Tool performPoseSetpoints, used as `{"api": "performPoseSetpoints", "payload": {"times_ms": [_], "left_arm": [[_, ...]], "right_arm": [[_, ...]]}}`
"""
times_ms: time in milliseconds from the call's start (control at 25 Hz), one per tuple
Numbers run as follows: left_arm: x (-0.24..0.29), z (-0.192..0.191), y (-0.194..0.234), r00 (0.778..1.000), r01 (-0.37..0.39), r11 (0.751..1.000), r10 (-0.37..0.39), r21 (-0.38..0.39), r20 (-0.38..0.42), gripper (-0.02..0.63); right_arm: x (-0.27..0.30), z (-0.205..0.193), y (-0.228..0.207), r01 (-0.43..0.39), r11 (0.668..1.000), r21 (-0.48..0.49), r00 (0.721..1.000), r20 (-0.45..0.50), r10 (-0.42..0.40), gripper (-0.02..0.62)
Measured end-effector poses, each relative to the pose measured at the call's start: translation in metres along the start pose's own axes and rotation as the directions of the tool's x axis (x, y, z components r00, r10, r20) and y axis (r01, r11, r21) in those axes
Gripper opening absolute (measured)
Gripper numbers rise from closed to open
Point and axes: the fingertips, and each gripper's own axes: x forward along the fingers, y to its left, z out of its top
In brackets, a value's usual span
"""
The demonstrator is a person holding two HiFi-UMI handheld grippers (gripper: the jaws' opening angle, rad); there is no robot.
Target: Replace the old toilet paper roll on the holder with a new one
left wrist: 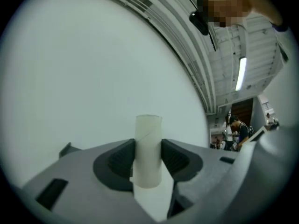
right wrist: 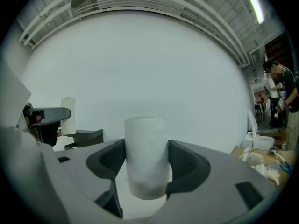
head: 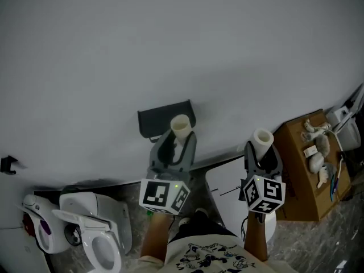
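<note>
1. The left gripper (left wrist: 148,158) pinches an empty cardboard tube (left wrist: 148,136) between its jaws. The tube stands upright, its top poking out above them.
2. The right gripper (right wrist: 146,164) pinches a white paper roll (right wrist: 145,143) between its jaws, also upright.
3. A dark holder (right wrist: 86,136) sits on the wall, off to the left of the right jaws.

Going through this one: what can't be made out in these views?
Head view: lower part of the holder, hidden behind left gripper and cardboard tube.
Head view: objects on the cardboard box, too small to identify.
Right gripper view: new roll's lower end, hidden between the jaws.
</note>
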Motion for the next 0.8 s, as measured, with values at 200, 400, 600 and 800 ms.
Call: {"api": "performPoseSetpoints", "payload": {"times_ms": [200, 400, 600, 800], "left_arm": [[-0.024, 0.005, 0.034, 0.995, -0.095, 0.995, 0.095, 0.003, -0.005, 0.181], [-0.041, 0.014, 0.056, 0.990, -0.141, 0.990, 0.141, 0.011, 0.003, 0.181], [-0.059, 0.023, 0.077, 0.981, -0.192, 0.981, 0.192, 0.030, 0.016, 0.181], [-0.076, 0.030, 0.102, 0.966, -0.260, 0.965, 0.259, 0.040, 0.016, 0.181]], "right_arm": [[0.006, -0.003, 0.028, -0.055, 0.998, -0.012, 0.998, -0.009, 0.055, 0.293], [0.024, -0.010, 0.055, -0.121, 0.989, -0.089, 0.992, -0.032, 0.118, 0.293], [0.050, -0.024, 0.083, -0.213, 0.924, -0.317, 0.977, -0.092, 0.194, 0.293], [0.077, -0.042, 0.106, -0.296, 0.712, -0.637, 0.955, -0.174, 0.241, 0.293]]}}
